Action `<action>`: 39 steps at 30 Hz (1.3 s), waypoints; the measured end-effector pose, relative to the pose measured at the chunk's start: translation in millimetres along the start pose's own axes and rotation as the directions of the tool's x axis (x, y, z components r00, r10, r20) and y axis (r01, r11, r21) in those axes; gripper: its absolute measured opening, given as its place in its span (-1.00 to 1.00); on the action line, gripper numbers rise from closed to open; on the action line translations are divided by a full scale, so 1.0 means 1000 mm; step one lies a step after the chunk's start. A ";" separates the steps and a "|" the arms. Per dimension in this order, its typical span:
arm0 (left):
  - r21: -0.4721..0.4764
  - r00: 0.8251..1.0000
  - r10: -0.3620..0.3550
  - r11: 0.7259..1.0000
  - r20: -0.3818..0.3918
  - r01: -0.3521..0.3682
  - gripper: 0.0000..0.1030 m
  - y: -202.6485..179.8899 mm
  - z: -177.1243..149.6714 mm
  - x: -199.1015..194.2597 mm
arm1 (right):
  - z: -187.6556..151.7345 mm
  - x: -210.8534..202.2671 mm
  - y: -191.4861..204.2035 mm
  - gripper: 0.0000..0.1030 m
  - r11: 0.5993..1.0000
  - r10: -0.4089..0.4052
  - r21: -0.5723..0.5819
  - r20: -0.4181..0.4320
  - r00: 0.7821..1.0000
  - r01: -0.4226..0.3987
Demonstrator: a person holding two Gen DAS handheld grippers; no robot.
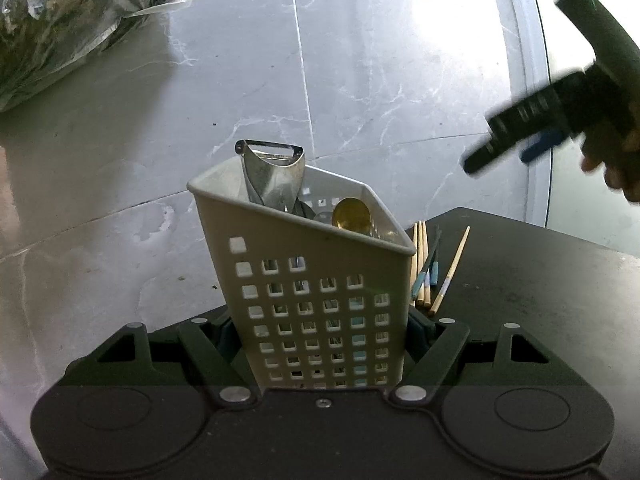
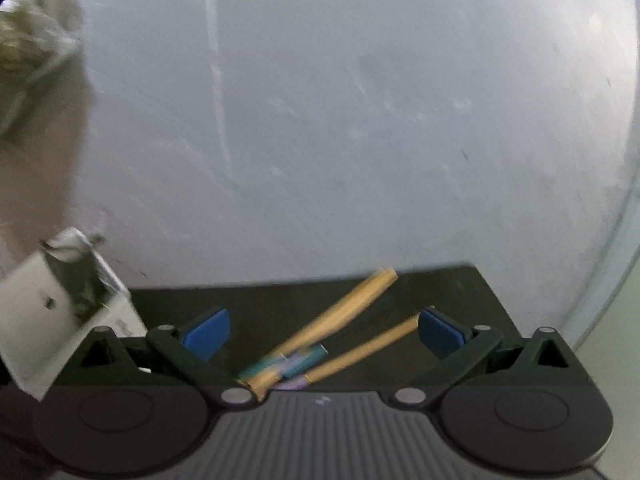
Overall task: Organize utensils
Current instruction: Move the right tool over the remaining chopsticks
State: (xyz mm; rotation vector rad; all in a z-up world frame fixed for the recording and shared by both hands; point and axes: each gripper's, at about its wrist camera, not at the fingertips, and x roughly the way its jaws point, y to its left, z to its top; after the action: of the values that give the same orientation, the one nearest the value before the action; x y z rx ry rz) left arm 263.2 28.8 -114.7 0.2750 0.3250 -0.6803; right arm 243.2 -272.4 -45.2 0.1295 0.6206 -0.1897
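- Left wrist view: caddy (image 1: 316, 280), a pale perforated plastic holder, stands clamped between the narrow-set fingers of the left gripper (image 1: 320, 336), which grips its lower walls, probably to steady it while utensils go in.
- Inside the caddy a metal peeler (image 1: 272, 176) sticks up above the rim, and a brass spoon (image 1: 352, 214) rests lower beside it, bowl upward.
- Just right of the caddy, chopsticks (image 1: 430, 276) lie loose on a dark table (image 1: 540, 288), not yet sorted.
- Up and to the right of the caddy, the right gripper (image 1: 520, 136) hangs in the air, blurred, with part of a hand behind it.
- Beyond the caddy lies grey marble floor (image 1: 360, 60), with a plastic bag (image 1: 72, 20) far to its left.
- Right wrist view: the right gripper (image 2: 324, 332) has its blue-padded fingers (image 2: 208, 332) spread wide, holding nothing.
- The chopsticks (image 2: 340, 320) lie on the table (image 2: 460, 284) between those fingers, right of the caddy (image 2: 60, 312), so picking them up seems the next step.
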 end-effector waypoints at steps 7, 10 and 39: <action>-0.012 1.000 0.020 1.000 -0.008 -0.020 0.52 -0.004 0.002 0.001 | -0.028 0.034 -0.045 0.99 0.996 -0.037 0.074 -0.104 0.994 0.045; -0.014 1.000 0.028 1.000 -0.011 -0.028 0.52 -0.005 0.003 0.001 | -0.035 0.060 -0.062 0.98 0.993 -0.029 0.109 -0.151 0.988 0.046; -0.025 0.999 0.044 0.999 -0.017 -0.045 0.52 -0.006 0.006 0.003 | -0.024 0.148 -0.037 0.87 0.994 -0.076 0.060 -0.257 0.963 0.095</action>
State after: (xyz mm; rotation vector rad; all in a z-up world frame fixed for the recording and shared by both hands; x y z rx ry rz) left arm 262.7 21.0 -111.1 0.2631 0.3416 -0.6302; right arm 339.9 -324.4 -154.4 0.1988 0.8770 -0.2818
